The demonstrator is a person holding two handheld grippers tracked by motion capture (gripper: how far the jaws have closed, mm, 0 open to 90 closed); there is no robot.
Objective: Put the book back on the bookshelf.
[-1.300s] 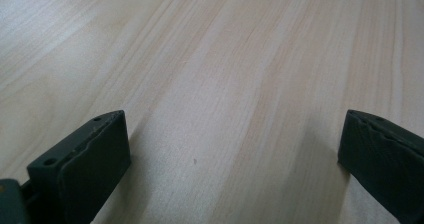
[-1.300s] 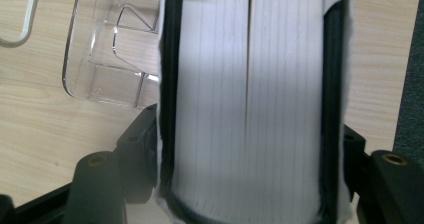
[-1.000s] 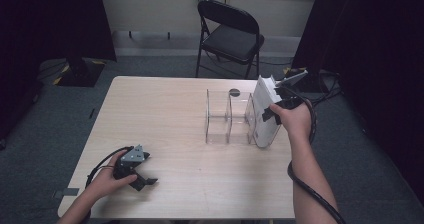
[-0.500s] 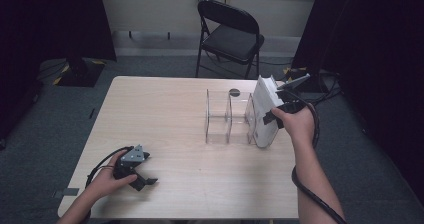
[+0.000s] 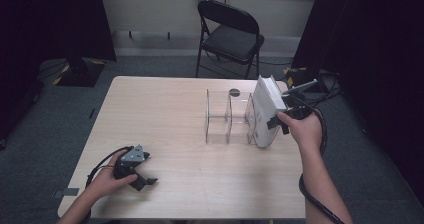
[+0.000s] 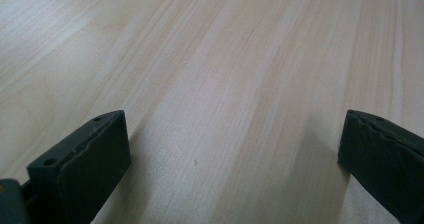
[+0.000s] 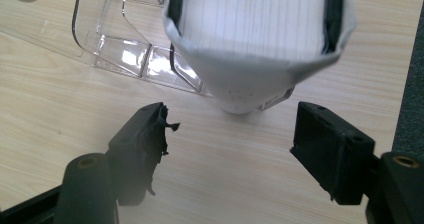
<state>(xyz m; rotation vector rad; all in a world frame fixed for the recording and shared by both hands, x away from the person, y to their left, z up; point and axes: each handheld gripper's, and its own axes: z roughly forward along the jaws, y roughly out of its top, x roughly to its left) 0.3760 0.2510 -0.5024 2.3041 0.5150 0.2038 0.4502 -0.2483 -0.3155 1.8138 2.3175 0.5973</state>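
Two tongs, one book, one clear rack on a pale wood worktop (image 5: 160, 114). Item 1, book (image 5: 265, 111): white, thick, with dark edging along the cover in the right gripper view (image 7: 255, 44); it stands tilted in the right-end slot of the rack (image 5: 220, 119), lower corner down inside the slot, top leaning away to the right. Item 2, rack: transparent, three upright dividers, other slots empty, a small dark disc (image 5: 234, 92) just behind it. Item 3, right tongs (image 5: 274, 124): jaws apart and holding nothing, stopped just short of the book's near corner (image 7: 230, 134), with bare wood between the jaws. Change noted: against the high views of a second and half a second ago, the right hand has dropped and drawn slightly back toward the person, while the book keeps the same lean in the same slot. Judgement: the book has been let go and is resting on the rack by itself, so the placing step looks complete or nearly so; the lean suggests it may want a nudge upright. Item 4, left tongs (image 5: 142, 176): at the near left of the worktop, well apart from the rack, unmoved across the three high views, jaws wide apart over bare wood (image 6: 232, 159), idle. Item 5, folding chair (image 5: 232, 34): beyond the far edge, not in use
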